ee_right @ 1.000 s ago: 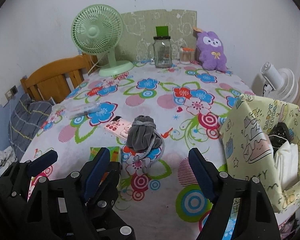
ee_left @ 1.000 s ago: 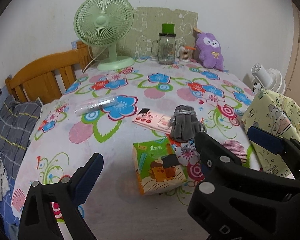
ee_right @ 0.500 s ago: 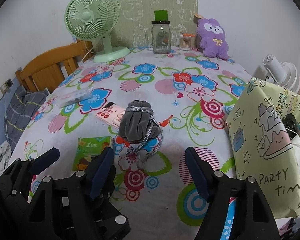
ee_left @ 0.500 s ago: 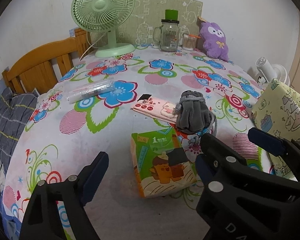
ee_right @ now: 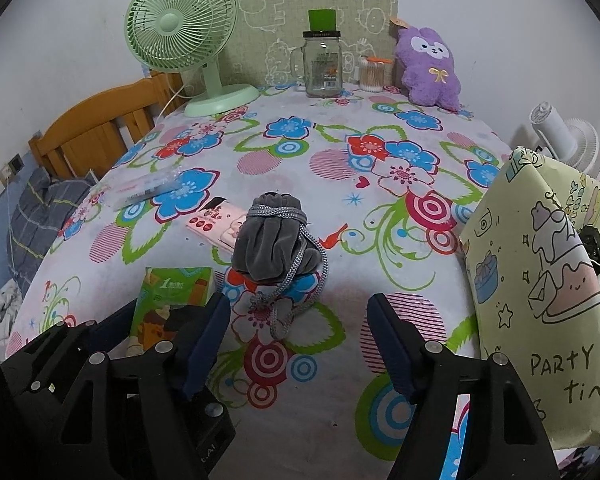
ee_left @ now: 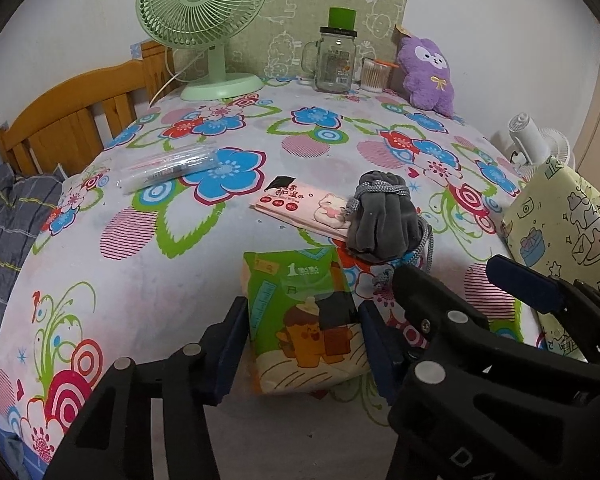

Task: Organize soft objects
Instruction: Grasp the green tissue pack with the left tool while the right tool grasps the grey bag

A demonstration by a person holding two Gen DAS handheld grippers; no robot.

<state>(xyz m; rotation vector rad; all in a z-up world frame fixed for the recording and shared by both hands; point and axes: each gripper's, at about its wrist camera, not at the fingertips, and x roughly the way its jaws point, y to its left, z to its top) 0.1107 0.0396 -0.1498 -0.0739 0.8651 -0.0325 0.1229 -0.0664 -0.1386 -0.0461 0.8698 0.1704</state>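
Observation:
A green tissue pack lies on the flowered table near the front edge. My left gripper is open, with a finger on each side of the pack's near end. The pack also shows in the right wrist view. A grey drawstring pouch sits just beyond it, partly on a pink tissue packet. My right gripper is open and empty, just short of the pouch's cord. A purple plush toy leans at the back.
A yellow "party time" gift bag stands open at the table's right edge. A clear pen case lies on the left. A green fan, glass jar and swab cup stand at the back. A wooden headboard is left.
Both grippers moved forward and down toward the table. My left gripper's fingers have narrowed and now straddle the green tissue pack. My right gripper came closer to the grey pouch.

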